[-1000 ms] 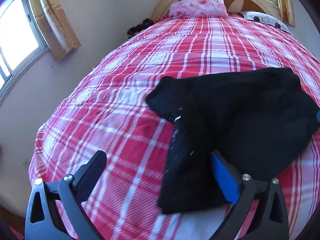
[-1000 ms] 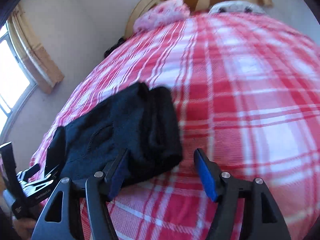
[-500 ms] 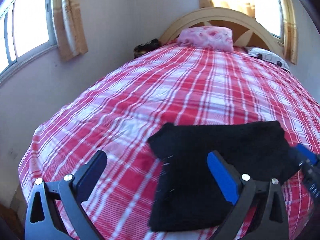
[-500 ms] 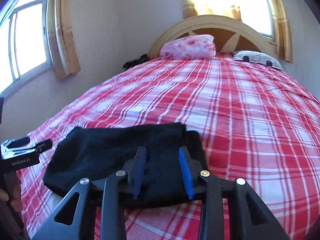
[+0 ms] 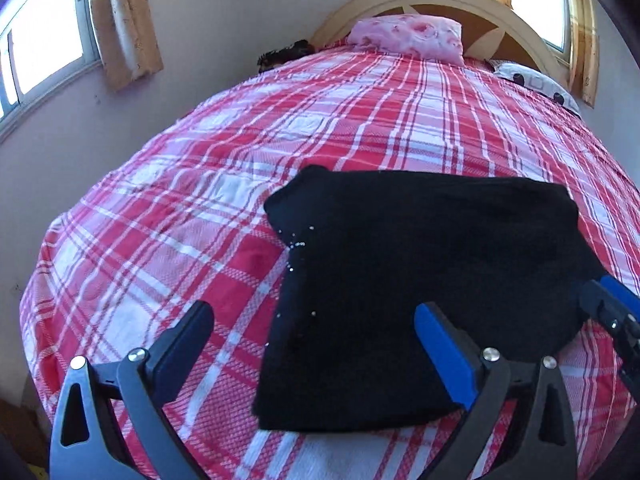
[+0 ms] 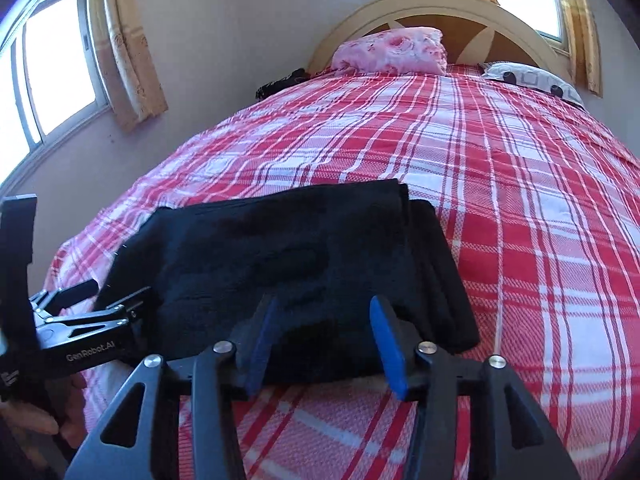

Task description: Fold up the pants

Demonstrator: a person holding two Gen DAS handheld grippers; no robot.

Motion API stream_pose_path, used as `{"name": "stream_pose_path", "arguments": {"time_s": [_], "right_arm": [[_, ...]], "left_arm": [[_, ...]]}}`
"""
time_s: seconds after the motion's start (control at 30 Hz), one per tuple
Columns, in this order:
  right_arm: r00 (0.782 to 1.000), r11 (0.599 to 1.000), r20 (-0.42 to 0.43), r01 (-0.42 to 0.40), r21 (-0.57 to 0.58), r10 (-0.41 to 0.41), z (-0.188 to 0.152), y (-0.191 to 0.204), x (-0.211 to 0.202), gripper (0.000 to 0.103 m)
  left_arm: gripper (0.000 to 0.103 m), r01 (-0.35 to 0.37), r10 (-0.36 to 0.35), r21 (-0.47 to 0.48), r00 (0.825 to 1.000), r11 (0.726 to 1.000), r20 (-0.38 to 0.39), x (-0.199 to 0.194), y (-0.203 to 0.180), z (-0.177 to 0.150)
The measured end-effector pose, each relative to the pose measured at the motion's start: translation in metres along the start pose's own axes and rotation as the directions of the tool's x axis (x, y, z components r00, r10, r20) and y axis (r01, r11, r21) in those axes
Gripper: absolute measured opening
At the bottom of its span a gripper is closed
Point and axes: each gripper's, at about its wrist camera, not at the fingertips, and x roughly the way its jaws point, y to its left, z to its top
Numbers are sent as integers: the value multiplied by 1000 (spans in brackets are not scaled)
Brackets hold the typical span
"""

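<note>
On plaid bedspread [image 5: 200,208], folded black pants [image 5: 420,260], "GenRobot.AI" left tool [image 6: 90,320]

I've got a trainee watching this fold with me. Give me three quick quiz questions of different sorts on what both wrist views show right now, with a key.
1. True or false: the left gripper is clamped on the folded black fabric pants.
2. Multiple choice: the pants lie on (A) a wooden floor, (B) the red-and-white plaid bedspread, (C) the pink floral pillow.
3. Fill in: the right gripper hovers at the pants' near edge with its jaws ____.

Key
1. False: its jaws are spread wide and hold nothing.
2. B
3. open, holding nothing
</note>
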Motion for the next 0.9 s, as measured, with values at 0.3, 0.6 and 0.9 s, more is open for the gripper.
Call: {"name": "stream_pose_path", "arguments": {"time_s": [0.3, 0.6, 0.9], "right_arm": [[999, 993, 49, -26, 111, 21, -23, 2, -62, 67], [993, 995, 115, 3, 97, -15, -42, 9, -120, 67], [987, 992, 158, 14, 127, -34, -53, 10, -155, 68]], "left_arm": [[103, -15, 10, 49, 995, 999, 100, -54, -14, -19], [103, -52, 32, 102, 982, 993, 187, -102, -30, -40], [103, -17, -2, 97, 981, 995, 194, -127, -32, -56]]}}
